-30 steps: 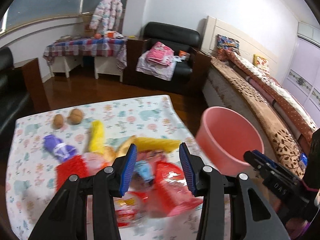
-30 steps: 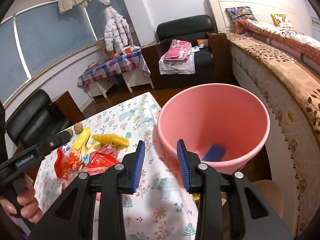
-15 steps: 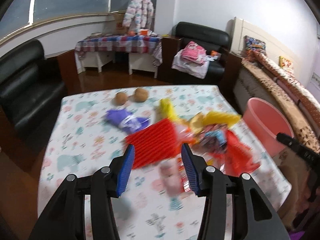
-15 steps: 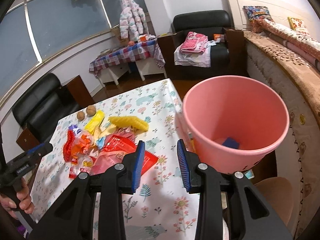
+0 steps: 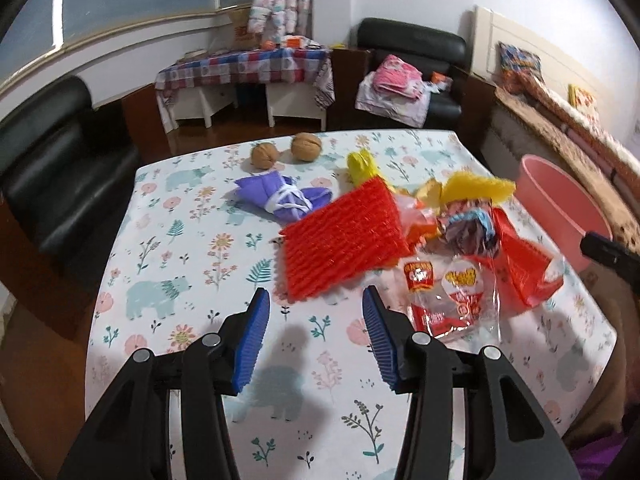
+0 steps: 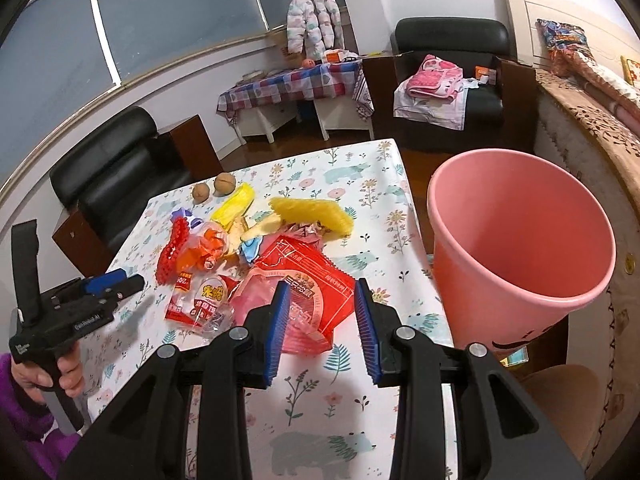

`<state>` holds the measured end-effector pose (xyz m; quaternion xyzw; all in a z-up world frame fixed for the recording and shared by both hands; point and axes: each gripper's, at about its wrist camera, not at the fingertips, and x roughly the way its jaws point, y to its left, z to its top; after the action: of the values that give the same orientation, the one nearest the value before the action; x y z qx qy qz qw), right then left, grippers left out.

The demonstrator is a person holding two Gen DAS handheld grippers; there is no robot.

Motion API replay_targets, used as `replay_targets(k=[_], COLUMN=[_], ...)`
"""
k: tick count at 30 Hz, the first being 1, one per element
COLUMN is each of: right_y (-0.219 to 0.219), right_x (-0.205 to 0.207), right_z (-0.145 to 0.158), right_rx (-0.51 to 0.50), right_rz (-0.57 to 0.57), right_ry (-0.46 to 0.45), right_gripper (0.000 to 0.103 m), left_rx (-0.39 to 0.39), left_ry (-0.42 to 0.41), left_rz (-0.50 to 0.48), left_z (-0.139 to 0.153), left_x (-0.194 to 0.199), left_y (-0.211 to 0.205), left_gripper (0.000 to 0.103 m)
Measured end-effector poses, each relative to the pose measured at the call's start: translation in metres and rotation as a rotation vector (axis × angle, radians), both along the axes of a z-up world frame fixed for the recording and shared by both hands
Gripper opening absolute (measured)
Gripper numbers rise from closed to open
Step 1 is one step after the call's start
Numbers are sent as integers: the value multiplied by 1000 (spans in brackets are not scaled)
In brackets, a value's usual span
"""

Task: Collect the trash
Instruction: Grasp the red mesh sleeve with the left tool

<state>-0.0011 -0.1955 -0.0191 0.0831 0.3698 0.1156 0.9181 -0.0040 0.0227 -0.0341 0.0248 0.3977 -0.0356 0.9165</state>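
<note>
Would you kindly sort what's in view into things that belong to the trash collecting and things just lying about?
For the job:
pink bin
red mesh sleeve
red wrapper
clear snack bag
yellow foam net
purple wrapper

Just lying about:
two walnuts
hanging jacket
folded pink clothes

Wrappers (image 5: 452,280) heaped mid-table (image 5: 192,240) — walnuts (image 5: 265,155) behind, bucket (image 6: 520,240) right, off edge.

**Your table and what lies on it**

You have a table (image 5: 168,264) under a floral, bear-print cloth. Just ahead of your left fingers lies a red foam net (image 5: 344,240); right of them, a clear snack wrapper (image 5: 452,300). Farther ahead sit a purple bundle (image 5: 280,200) and two walnuts (image 5: 265,155). A red packet (image 6: 308,292) lies between your right fingers.
</note>
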Motion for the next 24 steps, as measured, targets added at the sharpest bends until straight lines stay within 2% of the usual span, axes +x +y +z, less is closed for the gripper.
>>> replay_targets(k=[6, 12, 15, 17, 19, 23, 24], right_y=[0, 1, 0, -1, -1, -2, -2], right_x=[1, 1, 2, 3, 4, 5, 6], right_z=[-2, -3, -4, -6, -7, -9, -10], right_rx=[-2, -7, -3, 1, 2, 7, 9], right_rz=[9, 21, 23, 25, 27, 31, 33], right_ry=[16, 23, 29, 34, 38, 44, 47], right_gripper=[34, 34, 34, 34, 34, 34, 34], left_rx=[91, 86, 103, 116, 111, 105, 100], left_ry=[-14, 38, 24, 14, 15, 8, 8], left_rz=[-47, -106, -117, -116, -120, -135, -135], left_z=[-7, -12, -12, -12, -11, -11, -11], left_x=[12, 31, 35, 38, 39, 37, 36], left_y=[-16, -22, -24, -24, -23, -23, -23], left_gripper=[48, 48, 47, 29, 25, 11, 10])
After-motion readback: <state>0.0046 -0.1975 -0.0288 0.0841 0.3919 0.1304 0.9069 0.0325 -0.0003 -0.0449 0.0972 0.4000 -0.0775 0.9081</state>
